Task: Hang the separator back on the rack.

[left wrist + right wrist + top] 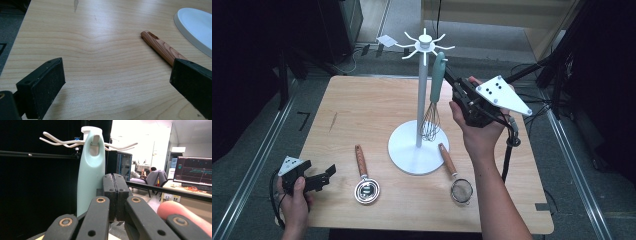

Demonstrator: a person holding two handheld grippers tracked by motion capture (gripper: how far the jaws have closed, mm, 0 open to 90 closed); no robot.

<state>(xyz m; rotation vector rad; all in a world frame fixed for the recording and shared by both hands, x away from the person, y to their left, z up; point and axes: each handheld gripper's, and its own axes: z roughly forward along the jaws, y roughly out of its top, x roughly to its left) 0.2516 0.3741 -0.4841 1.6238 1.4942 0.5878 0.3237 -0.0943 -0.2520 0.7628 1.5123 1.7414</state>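
Currently the right gripper is hovering just beside the mint-green handle of the wire whisk, its jaws pressed together with nothing between them, as the right gripper view makes plain. The whisk is hanging by its handle loop from one prong of the white hook-topped utensil stand, wire head dangling beside the pole above the round base. So the hanging step is looking finished, and the right hand is sitting clear of the handle without touching it.

The left gripper is resting low at the near left table edge, jaws wide apart and empty, pointing toward the wooden-handled metal scoop lying flat on the light wooden table. Its handle end is lying just ahead of the open jaws. A wooden-handled small mesh strainer is lying right of the base.

Next move likely calls for reopening the right jaws, lowering to the strainer or scoop handle, gripping near its holed end, and lining that hole up with a free prong.
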